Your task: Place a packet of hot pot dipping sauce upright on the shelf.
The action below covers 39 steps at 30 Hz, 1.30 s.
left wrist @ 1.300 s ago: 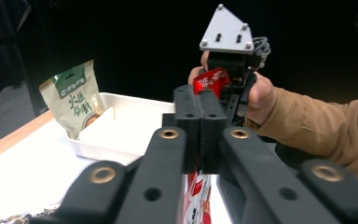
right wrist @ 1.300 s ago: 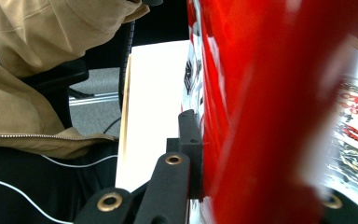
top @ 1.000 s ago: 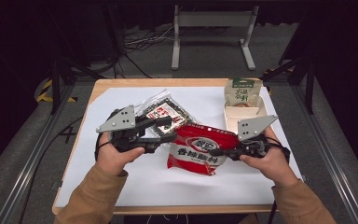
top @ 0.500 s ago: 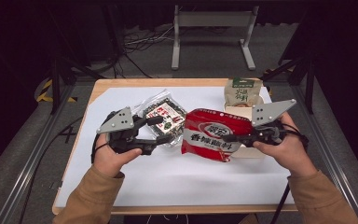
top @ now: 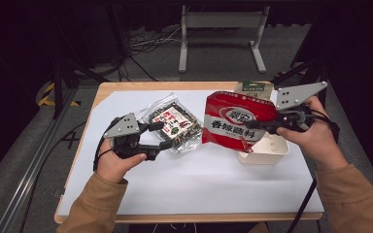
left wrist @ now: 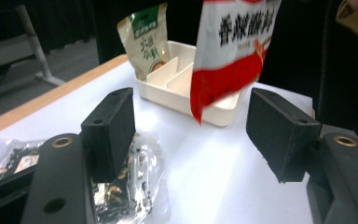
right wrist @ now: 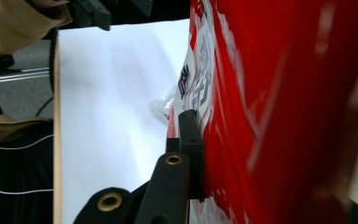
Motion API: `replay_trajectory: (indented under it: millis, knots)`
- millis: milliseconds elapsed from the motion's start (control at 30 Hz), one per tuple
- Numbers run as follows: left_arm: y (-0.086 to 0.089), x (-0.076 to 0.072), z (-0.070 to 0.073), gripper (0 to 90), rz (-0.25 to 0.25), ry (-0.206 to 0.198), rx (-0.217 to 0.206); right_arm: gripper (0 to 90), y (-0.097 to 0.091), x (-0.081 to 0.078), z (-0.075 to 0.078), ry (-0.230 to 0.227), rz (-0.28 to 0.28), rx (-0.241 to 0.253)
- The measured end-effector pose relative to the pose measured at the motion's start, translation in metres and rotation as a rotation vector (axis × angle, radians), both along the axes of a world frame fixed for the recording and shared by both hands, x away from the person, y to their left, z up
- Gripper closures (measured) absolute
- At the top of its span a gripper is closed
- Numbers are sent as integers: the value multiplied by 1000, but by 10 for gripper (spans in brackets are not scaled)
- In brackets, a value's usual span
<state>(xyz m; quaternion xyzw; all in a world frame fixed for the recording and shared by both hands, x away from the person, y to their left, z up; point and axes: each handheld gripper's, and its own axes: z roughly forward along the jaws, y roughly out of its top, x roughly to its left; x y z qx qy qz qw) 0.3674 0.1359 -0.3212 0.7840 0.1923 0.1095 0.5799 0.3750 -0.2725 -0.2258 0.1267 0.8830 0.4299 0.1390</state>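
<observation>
A red snack bag (top: 235,121) hangs upright above the table, with my right gripper (top: 250,125) shut on its right edge. In the right gripper view one black jaw (right wrist: 190,140) presses flat on the red bag (right wrist: 284,116); the other jaw is hidden behind it. My left gripper (top: 164,135) is low over the table with its jaws open; they have just been opening and nothing is between them. Through the left gripper (left wrist: 198,135) the red bag (left wrist: 233,46) hangs over the white divided tray (left wrist: 214,114). A clear packet with dark contents (top: 172,121) lies by the left jaws.
A white divided tray (top: 264,151) sits at the table's right side, under the hanging bag. A green pouch (top: 252,87) stands in its far end, also in the left gripper view (left wrist: 147,39). White sheet (top: 199,179) covers the wooden table.
My right gripper has lifted the red bag up and to the right, from the table's middle to above the tray. My left gripper's jaws have widened and it stays low by the clear packet.
</observation>
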Motion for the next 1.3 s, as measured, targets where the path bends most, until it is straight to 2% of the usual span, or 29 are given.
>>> replay_trajectory:
  millis: [333,533,667,767,867,900,967,1000,1300]
  knots:
    - [7,4,-13,313,23,35,6,896,-14,18,11,-32,-63,-33]
    - [10,6,-18,305,38,51,18,896,-26,28,13,-47,-98,-35]
    - [12,8,-21,291,53,46,27,896,-31,33,14,-54,-116,-40]
    - [14,9,-25,278,69,71,31,896,-38,39,14,-68,-137,-51]
    - [14,10,-27,273,78,77,33,896,-43,45,15,-81,-156,-62]
    - [15,11,-27,273,76,70,39,896,-45,47,15,-82,-163,-67]
    - [14,10,-28,272,79,82,41,896,-48,50,15,-81,-177,-76]
    - [14,11,-29,272,80,73,47,895,-49,52,15,-83,-182,-81]
    - [19,11,-32,269,94,91,36,895,-56,66,15,-80,-220,-114]
